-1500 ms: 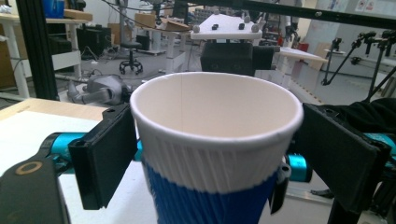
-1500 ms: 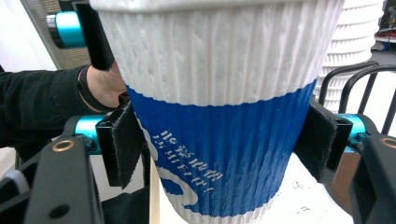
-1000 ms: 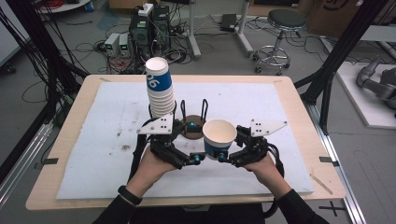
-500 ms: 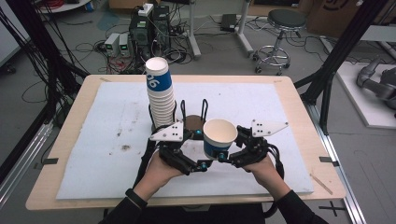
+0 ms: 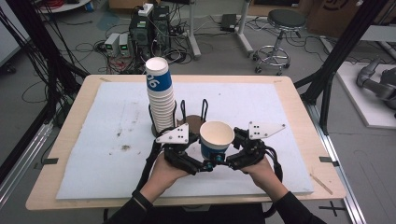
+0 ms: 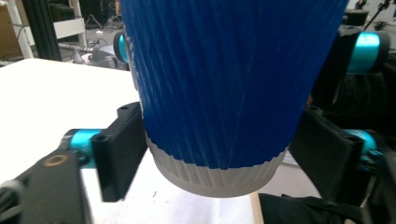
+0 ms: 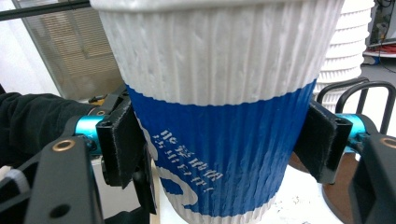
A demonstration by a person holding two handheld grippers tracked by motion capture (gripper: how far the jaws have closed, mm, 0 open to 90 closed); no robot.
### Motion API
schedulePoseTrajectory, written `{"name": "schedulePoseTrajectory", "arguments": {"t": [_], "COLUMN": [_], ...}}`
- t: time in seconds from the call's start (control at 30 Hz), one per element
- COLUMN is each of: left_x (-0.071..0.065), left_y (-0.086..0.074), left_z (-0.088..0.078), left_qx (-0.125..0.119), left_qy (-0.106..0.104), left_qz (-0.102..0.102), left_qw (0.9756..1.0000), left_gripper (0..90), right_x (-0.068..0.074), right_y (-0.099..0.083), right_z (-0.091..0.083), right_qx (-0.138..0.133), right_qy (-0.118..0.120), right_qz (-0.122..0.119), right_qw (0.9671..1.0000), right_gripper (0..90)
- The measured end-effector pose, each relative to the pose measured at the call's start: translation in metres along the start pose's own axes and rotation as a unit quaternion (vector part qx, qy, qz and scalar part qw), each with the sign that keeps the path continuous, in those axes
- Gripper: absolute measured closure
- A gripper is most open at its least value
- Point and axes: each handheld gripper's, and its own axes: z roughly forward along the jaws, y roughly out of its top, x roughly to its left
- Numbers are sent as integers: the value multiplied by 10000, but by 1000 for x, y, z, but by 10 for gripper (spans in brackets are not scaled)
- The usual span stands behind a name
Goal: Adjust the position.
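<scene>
A blue and white ribbed paper cup (image 5: 217,140) stands upright above the white mat, open mouth up. My right gripper (image 5: 225,162) is shut on its blue lower half from the right; in the right gripper view both pads press the cup (image 7: 219,93). My left gripper (image 5: 207,164) comes in from the left, and its jaws have just been closing. In the left gripper view its pads sit against the cup (image 6: 219,84) just above the white base. A tall stack of the same cups (image 5: 161,100) stands behind the left hand.
A brown cup carrier with black wire loops (image 5: 192,121) sits beside the stack, right behind the held cup. The white mat (image 5: 93,140) covers most of the wooden table (image 5: 60,135). Stools, cables and equipment stand on the floor beyond.
My left gripper has shifted right and down toward the cup, and its jaws have gone from wide apart to closed on the cup's lower part. The right gripper and cup stayed put.
</scene>
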Motion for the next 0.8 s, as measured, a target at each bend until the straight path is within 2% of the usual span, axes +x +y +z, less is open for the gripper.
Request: {"name": "schedulePoseTrajectory", "arguments": {"t": [0.27, 0.4, 0.53, 0.73, 0.8], "left_x": [0, 1, 1, 0, 0], "left_y": [0, -2, -3, -4, -4], "left_z": [-1, 0, 1, 4, 5], "left_qx": [1, 76, 117, 217, 202], "left_qy": [-4, -15, -40, -68, -80], "left_qz": [-30, -31, -35, -22, -16], "left_qw": [10000, 10000, 9999, 9997, 9998], "left_gripper": [298, 297, 298, 298, 298], "right_x": [1, 1, 2, 2, 3], "right_y": [0, 2, 5, 9, 9], "right_z": [0, 1, 0, -3, -3], "right_qx": [3, 100, 52, -32, -23], "right_qy": [13, 3, 17, 1, -43], "right_qz": [-44, -50, -19, -10, -57], "right_qw": [10000, 9999, 10000, 10000, 10000], "right_gripper": [257, 201, 171, 175, 210]}}
